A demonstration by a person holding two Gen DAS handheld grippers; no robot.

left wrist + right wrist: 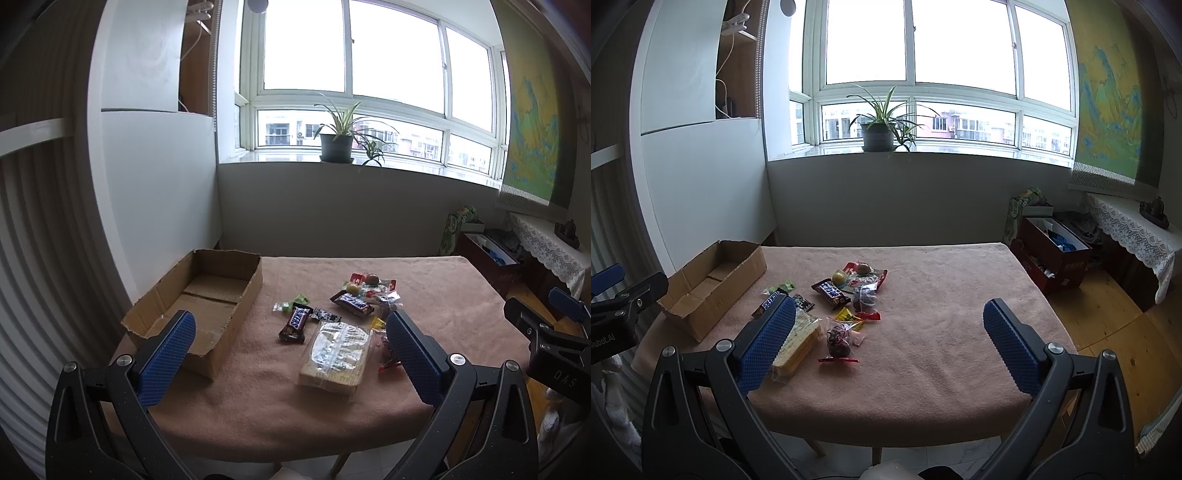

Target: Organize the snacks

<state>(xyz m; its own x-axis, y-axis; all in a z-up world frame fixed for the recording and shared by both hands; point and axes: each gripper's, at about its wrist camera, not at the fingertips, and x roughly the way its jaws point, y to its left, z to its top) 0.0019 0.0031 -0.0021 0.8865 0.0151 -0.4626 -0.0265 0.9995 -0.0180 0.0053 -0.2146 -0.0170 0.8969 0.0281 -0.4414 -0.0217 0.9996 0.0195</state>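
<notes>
Tablecloth (258, 398): snacks (334, 354) between left gripper (291, 354) fingers

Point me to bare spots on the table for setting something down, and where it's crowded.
Free: the right half of the table, from the snack pile to the right edge; the near strip along the front edge; the far strip toward the window wall. The cardboard box at the left is empty inside. Crowded: centre-left, where Snickers bars, candies and the clear cracker pack lie close together beside the box.
</notes>
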